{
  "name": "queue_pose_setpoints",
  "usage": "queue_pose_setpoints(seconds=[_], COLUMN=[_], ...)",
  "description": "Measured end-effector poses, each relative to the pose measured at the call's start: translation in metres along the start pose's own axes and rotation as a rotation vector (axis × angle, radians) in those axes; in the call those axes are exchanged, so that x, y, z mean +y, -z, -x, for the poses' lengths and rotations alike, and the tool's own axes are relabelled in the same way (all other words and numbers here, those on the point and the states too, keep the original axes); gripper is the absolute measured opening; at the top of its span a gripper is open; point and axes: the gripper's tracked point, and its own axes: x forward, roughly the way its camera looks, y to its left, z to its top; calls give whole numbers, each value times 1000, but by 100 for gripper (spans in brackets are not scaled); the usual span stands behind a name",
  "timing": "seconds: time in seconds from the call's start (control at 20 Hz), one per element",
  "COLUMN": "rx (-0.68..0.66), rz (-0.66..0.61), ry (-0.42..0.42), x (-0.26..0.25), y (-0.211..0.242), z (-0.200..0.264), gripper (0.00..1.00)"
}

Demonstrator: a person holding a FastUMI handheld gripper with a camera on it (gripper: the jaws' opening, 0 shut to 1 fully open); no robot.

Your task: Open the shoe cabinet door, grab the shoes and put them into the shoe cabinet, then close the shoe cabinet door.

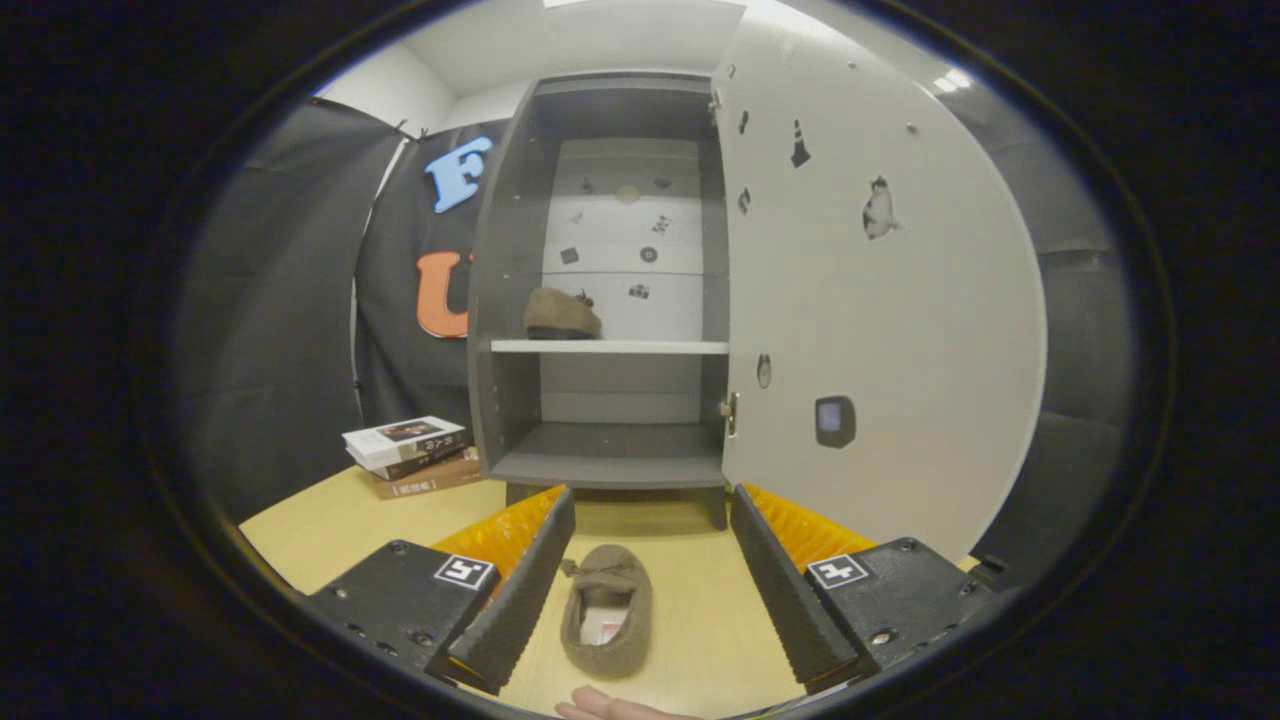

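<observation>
The grey shoe cabinet (pixel 500 300) stands ahead with its white door (pixel 880 330) swung open to the right. One brown shoe (pixel 560 315) rests on the white middle shelf (pixel 610 347). A second brown slipper-like shoe (pixel 607 610) lies on the wooden table (pixel 320 520), toe toward the cabinet, between my fingers. My gripper (pixel 650 580) is open above the table in front of the cabinet, its black fingers (pixel 520 590) wide apart on either side of the shoe, not touching it.
A stack of books (pixel 410 455) lies on the table left of the cabinet. The open door has a small dark handle (pixel 835 420) and stickers. A hand's fingertip (pixel 610 706) shows just behind the shoe. The bottom shelf (pixel 610 465) holds nothing.
</observation>
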Motion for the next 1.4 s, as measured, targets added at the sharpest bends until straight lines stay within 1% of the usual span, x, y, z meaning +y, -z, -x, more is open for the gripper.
queue_pose_setpoints(seconds=[0.2, 0.3, 0.55, 0.85, 0.95, 1.0, 1.15, 1.2, 1.35, 1.4], rx=[35, 29, 79, 218, 285, 299, 299, 318, 361, 381], rz=[56, 78, 94, 72, 39, 36, 66, 57, 45, 27], ry=[-18, -14, -26, -80, -70, -67, -46, -35, -21, -37], x=[5, 4, 9, 27, 32, 34, 27, 26, 27, 28], y=[26, 32, 51, 83, 94, 95, 97, 100, 107, 107], z=[-6, -10, -15, -10, -7, -3, -13, -13, -13, -13], gripper=[99, 99, 99, 99, 93, 88, 84, 74, 63, 49])
